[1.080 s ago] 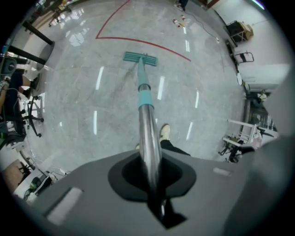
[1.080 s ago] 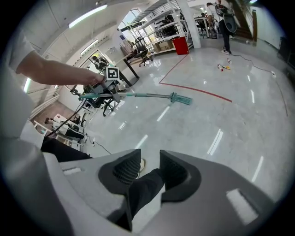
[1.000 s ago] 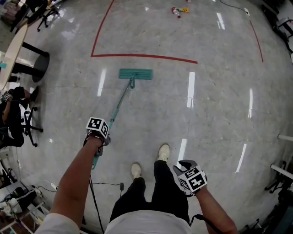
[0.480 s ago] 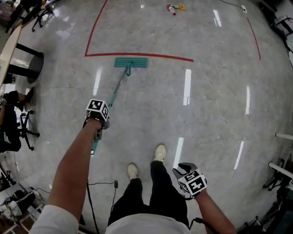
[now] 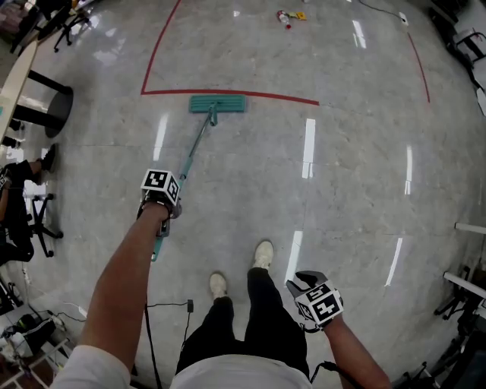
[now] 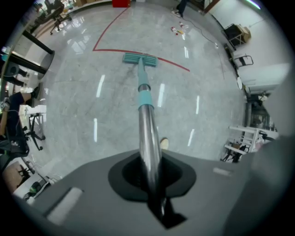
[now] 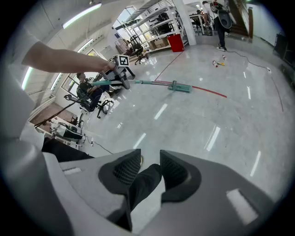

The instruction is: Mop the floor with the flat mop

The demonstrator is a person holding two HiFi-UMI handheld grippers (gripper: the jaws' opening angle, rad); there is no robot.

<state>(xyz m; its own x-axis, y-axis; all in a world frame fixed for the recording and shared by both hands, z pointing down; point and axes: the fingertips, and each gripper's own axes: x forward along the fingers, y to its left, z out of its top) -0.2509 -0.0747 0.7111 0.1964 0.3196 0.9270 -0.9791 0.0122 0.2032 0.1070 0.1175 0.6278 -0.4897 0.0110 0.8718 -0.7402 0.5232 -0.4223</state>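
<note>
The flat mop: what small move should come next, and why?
Probably draw the mop head back across the floor: it lies far out at the red line, and the left gripper is shut on the handle.

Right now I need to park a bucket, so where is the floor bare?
Bare floor lies right of the mop handle, between the mop head and the shoes, and inside the red tape apart from small litter at its far end. The left edge is crowded with chairs and cables.
</note>
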